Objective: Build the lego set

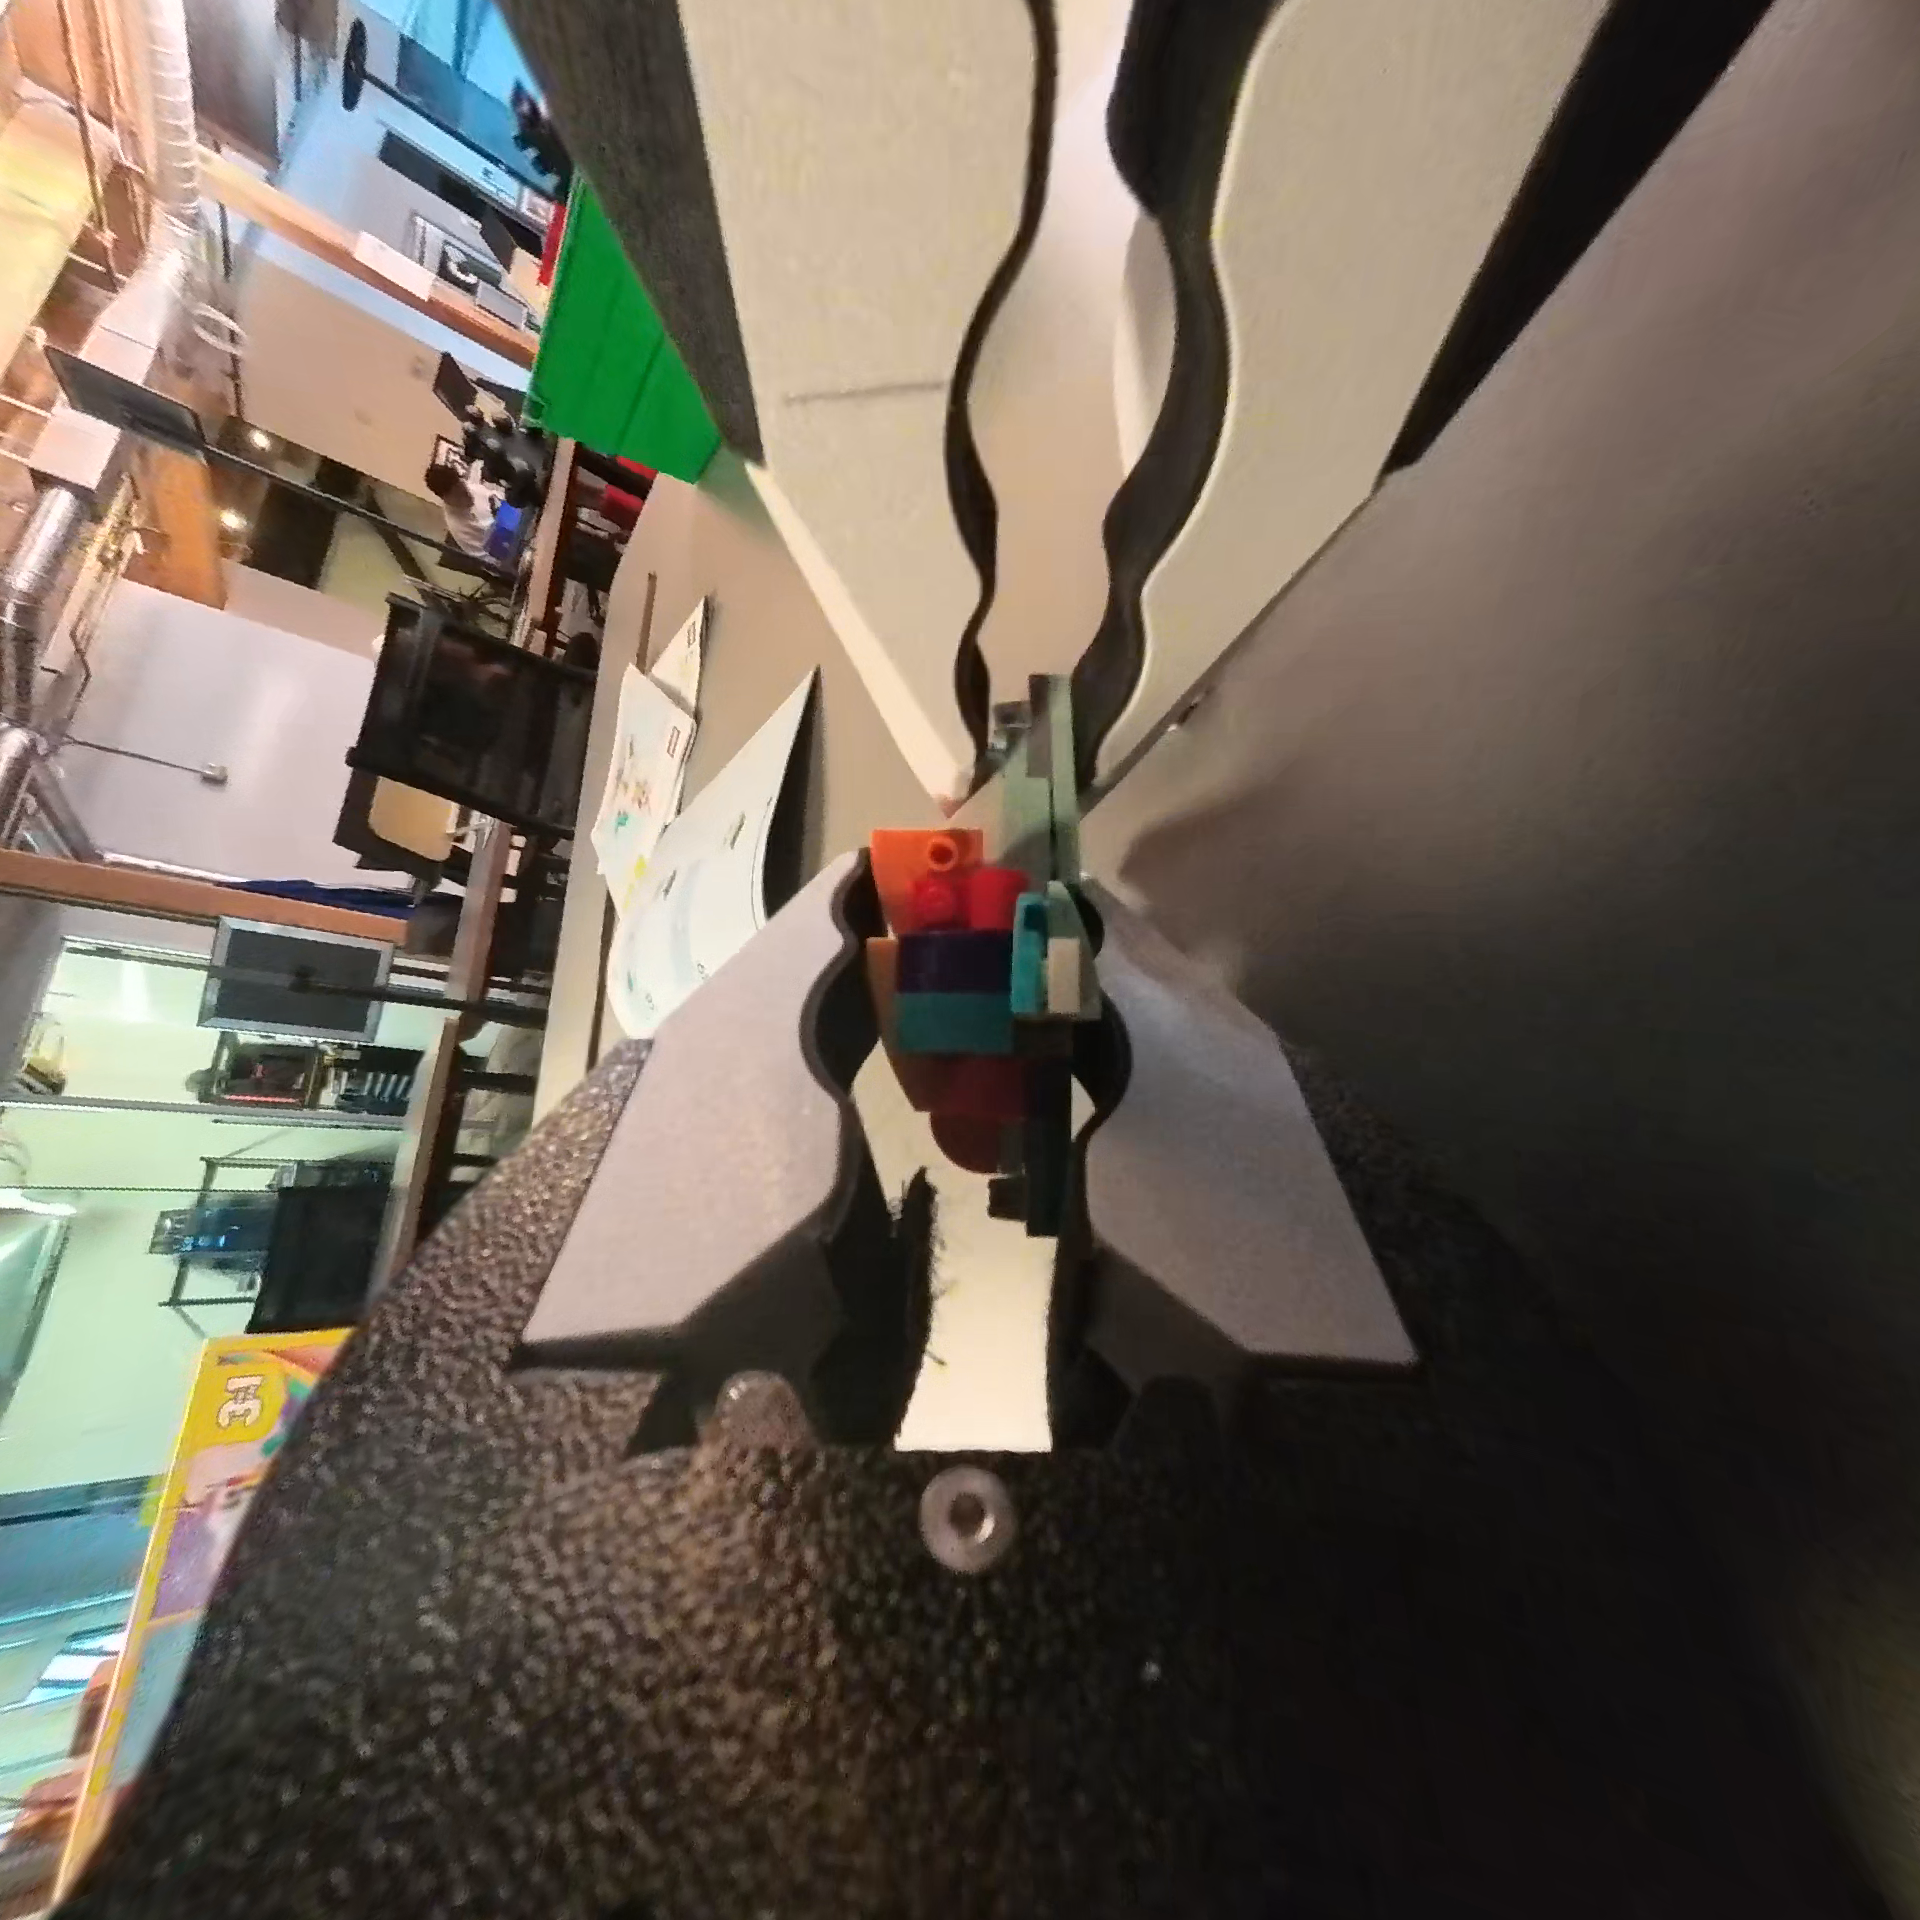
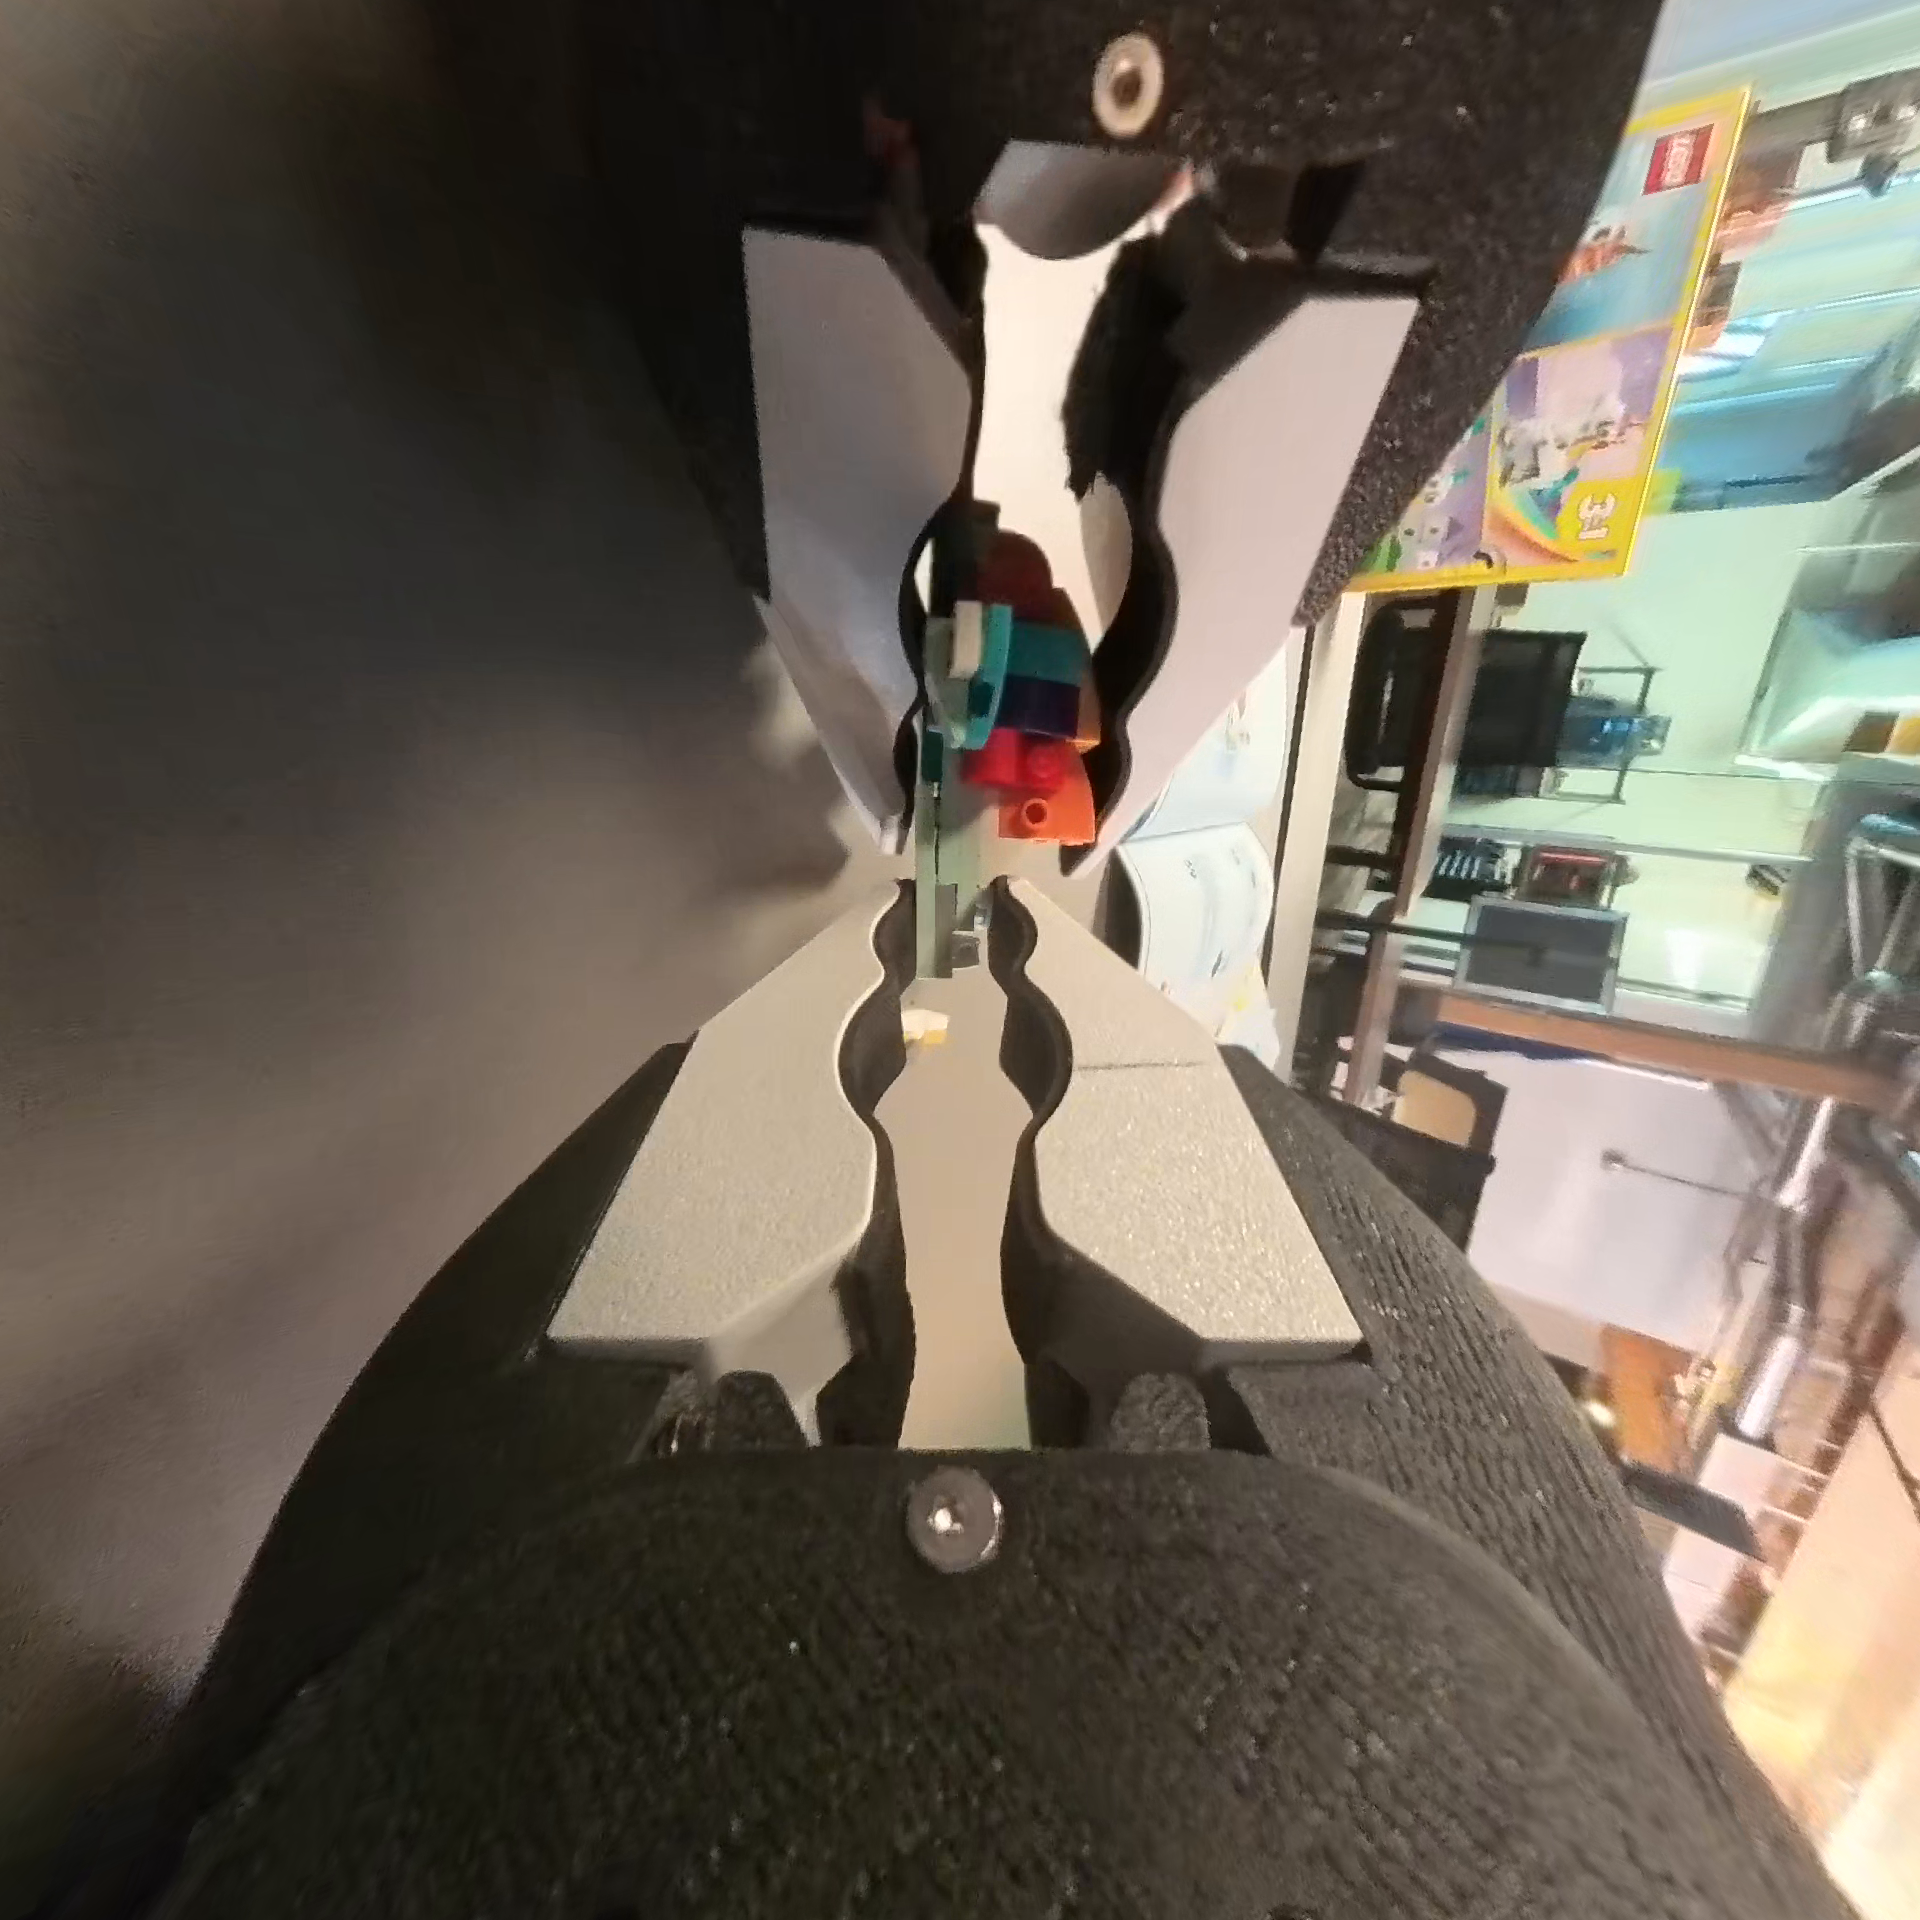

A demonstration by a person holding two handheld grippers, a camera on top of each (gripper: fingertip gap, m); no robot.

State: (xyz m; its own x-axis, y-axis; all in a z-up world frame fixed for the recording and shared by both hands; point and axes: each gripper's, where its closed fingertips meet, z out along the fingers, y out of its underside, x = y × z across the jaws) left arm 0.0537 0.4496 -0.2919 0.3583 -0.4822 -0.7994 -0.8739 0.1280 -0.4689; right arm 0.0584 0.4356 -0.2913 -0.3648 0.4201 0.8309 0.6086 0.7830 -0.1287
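Observation:
A small lego model point(image 1: 956, 987) of orange, red, purple and teal bricks on a thin grey-green plate point(image 1: 1047, 748) is held in the air between both grippers, which meet tip to tip. My left gripper point(image 1: 971, 883) is shut on the brick stack. My right gripper point(image 1: 1023, 790) comes in from the top of the left wrist view and pinches the plate's free end. In the right wrist view, my right gripper point(image 2: 948, 888) is shut on the plate point(image 2: 935, 925), and the left gripper point(image 2: 982, 831) holds the model point(image 2: 1023, 707) from above.
A yellow lego box point(image 1: 239, 1558) point(image 2: 1558, 343) stands at the table's side. Printed instruction sheets point(image 1: 686, 862) point(image 2: 1195, 914) lie on the grey table point(image 1: 727, 582). A green board point(image 1: 613, 343) stands farther off. A tiny white-yellow piece point(image 2: 925, 1027) lies below my right fingers. Only a small space, under 4 cm, lies between the two pairs of fingers.

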